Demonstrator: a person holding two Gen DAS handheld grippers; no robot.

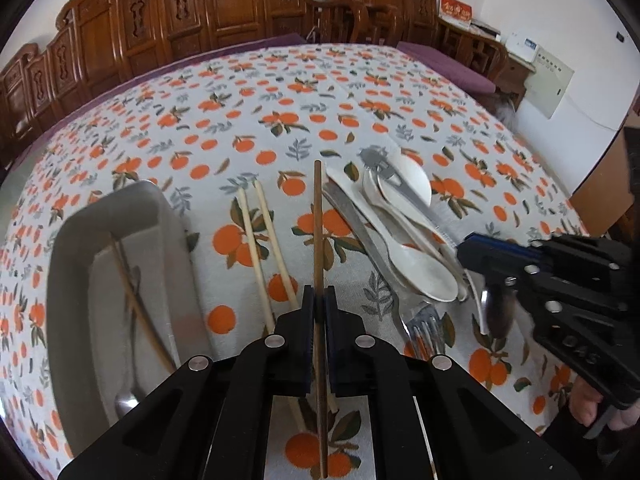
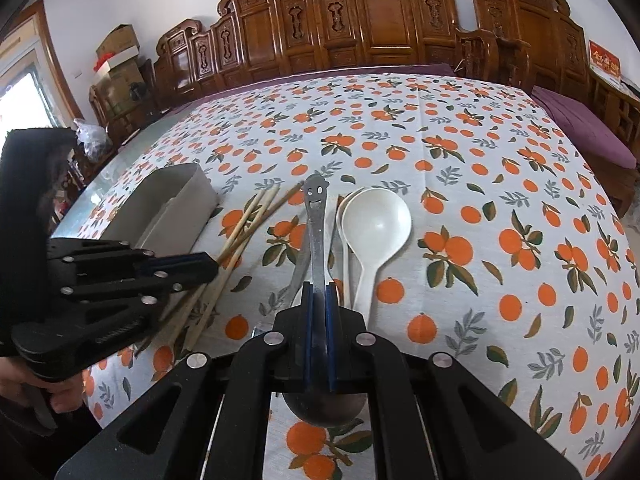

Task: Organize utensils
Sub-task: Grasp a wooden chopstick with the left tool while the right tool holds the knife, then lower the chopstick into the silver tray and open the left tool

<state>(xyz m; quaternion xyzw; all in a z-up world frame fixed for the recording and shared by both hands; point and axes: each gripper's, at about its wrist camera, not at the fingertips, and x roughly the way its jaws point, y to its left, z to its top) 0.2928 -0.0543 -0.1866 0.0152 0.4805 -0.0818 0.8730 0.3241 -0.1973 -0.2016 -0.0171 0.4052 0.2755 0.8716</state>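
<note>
Carved wooden screen panels (image 2: 384,36) back the room; in front, a table w/ an orange-print tablecloth (image 1: 280,112) carries everything. Biggest item on it is the grey tray (image 1: 80,240), far left in the left wrist view, already holding one metal spoon (image 1: 128,398) and what looks like one brown chopstick (image 1: 140,312). Left gripper (image 1: 318,304) has its jaws pressed together on a dark brown chopstick (image 1: 317,216), long axis running straight ahead along the fingers, tip pointing away from the person; tray lies just left of it, so the left hand is clearly the nearer one for the drop, and I'd guess a swing left w/ the stick lined up to the tray's long side. Right gripper (image 2: 319,300) pinches a metal spoon w/ a smiley-face handle (image 2: 316,216), bowl below the jaws, handle pointing forward. Loose on the cloth: two pale chopsticks (image 1: 264,240), approx. three white plastic spoons (image 1: 420,268) overlapping, one knife (image 1: 360,228), at least one fork (image 1: 424,320) — pile too stacked for a firm count.
</note>
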